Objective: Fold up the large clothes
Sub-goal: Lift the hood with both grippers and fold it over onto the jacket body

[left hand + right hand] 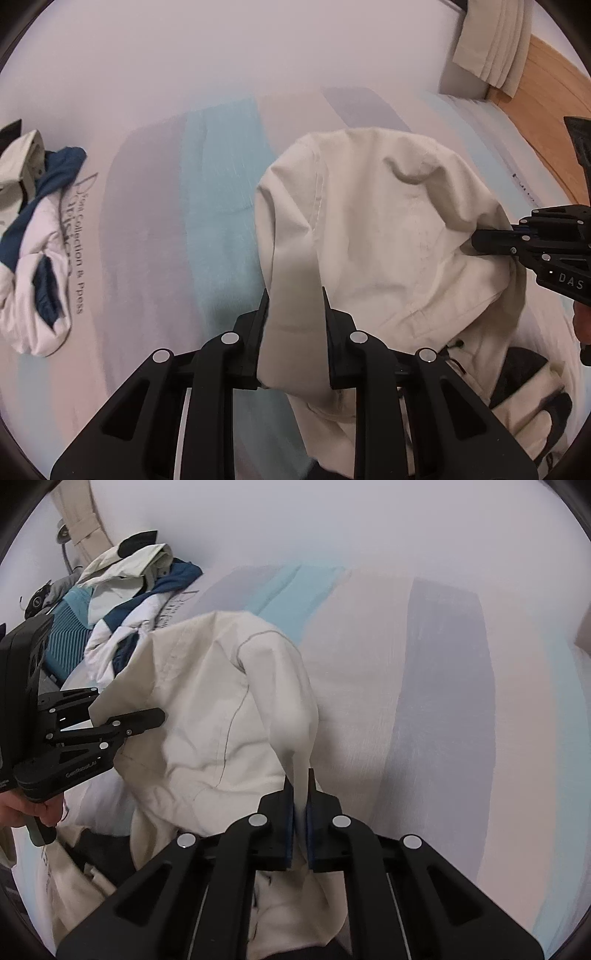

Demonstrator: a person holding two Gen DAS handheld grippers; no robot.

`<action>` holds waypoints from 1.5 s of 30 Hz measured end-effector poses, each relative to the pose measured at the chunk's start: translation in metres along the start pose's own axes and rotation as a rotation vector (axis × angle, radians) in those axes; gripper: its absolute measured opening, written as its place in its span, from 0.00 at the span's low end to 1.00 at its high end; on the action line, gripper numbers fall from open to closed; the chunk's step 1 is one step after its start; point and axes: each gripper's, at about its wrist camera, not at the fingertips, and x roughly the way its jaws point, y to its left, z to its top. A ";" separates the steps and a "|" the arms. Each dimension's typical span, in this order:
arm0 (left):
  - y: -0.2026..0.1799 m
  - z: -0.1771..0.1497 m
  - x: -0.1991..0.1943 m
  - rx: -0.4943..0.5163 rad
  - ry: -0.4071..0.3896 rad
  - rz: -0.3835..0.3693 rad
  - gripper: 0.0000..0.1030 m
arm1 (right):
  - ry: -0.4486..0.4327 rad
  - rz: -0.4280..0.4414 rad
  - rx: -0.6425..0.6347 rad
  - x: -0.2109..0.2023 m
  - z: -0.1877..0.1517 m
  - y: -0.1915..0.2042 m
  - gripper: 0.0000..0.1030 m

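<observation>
A large cream jacket [388,221] hangs bunched above a pastel-striped bed sheet [218,192], held up at two places. My left gripper [294,299] is shut on a thick fold of its cream cloth, which fills the gap between the fingers. At the right edge of the left wrist view, my right gripper [476,242] pinches the jacket's far side. In the right wrist view, my right gripper [300,779] is shut on a thin ridge of the jacket [207,701]. My left gripper [159,716] grips the cloth at the left, held by a hand [22,812]. Dark lining [524,373] shows at the jacket's lower part.
A heap of white, blue and grey-green clothes [33,258] [125,602] lies at the left of the sheet [443,664]. A beige folded cloth [491,44] sits at the far right corner, beside a wooden floor [546,92]. A teal ribbed item [70,635] lies beyond the heap.
</observation>
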 end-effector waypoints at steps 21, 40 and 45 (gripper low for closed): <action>-0.028 -0.079 -0.104 -0.007 -0.061 0.007 0.17 | -0.062 -0.028 -0.059 -0.101 -0.086 0.055 0.02; -0.072 -0.179 -0.160 -0.068 -0.092 0.056 0.16 | -0.077 -0.033 -0.074 -0.144 -0.171 0.088 0.02; -0.086 -0.206 -0.161 -0.055 -0.080 0.081 0.16 | -0.056 -0.036 -0.067 -0.140 -0.194 0.090 0.02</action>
